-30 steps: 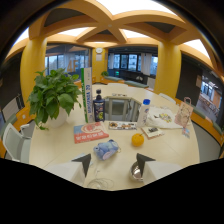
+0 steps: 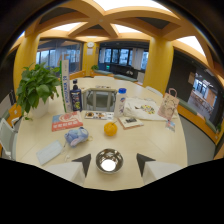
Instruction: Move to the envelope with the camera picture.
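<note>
Your gripper (image 2: pixel 110 163) holds its 2 fingers spread apart, with the metal bowl (image 2: pixel 109 160) between them, ungripped. The envelope (image 2: pixel 131 121) lies beyond the orange (image 2: pixel 110 128).

This looks like an office lounge or meeting area: a large pale round table (image 2: pixel 150 150) stands under yellow pillars (image 2: pixel 159 62) and arching yellow ceiling beams (image 2: pixel 107 22), with glass-walled rooms (image 2: pixel 120 59) behind, chairs (image 2: pixel 7 135) at the table's edge, and a potted plant (image 2: pixel 36 90).
</note>
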Available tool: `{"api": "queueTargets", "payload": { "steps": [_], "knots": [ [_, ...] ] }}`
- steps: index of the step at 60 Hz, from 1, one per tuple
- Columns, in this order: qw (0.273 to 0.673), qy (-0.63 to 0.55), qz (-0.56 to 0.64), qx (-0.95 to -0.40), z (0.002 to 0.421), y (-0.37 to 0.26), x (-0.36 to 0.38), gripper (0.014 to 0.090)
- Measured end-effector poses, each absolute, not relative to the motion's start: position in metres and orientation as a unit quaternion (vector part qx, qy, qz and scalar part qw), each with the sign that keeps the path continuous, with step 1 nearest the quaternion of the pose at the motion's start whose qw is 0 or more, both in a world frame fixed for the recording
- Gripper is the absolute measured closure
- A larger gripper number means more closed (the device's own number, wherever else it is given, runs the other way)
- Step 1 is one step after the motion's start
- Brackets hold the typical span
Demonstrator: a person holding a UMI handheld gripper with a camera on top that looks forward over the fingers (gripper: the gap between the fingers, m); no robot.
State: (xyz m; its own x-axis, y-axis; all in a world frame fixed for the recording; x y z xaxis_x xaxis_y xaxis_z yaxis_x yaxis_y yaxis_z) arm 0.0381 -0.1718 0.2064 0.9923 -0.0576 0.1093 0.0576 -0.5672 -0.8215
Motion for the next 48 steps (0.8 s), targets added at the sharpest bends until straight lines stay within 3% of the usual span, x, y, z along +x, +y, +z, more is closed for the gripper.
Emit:
{"api": "queueTargets", "payload": {
  "steps": [9,22,35,48],
  "knots": [
    [0.462,0.004,-0.073,-0.884,0.192,-0.128,0.109,0.0184],
    [0.471,-0.012,-0.068,-0.88,0.16,-0.003,0.184,0.0183],
    [0.462,-0.022,-0.048,-0.885,0.111,0.106,0.209,0.0183],
    [0.447,-0.023,-0.018,-0.894,0.086,0.15,0.207,0.0182]
  ]
}}
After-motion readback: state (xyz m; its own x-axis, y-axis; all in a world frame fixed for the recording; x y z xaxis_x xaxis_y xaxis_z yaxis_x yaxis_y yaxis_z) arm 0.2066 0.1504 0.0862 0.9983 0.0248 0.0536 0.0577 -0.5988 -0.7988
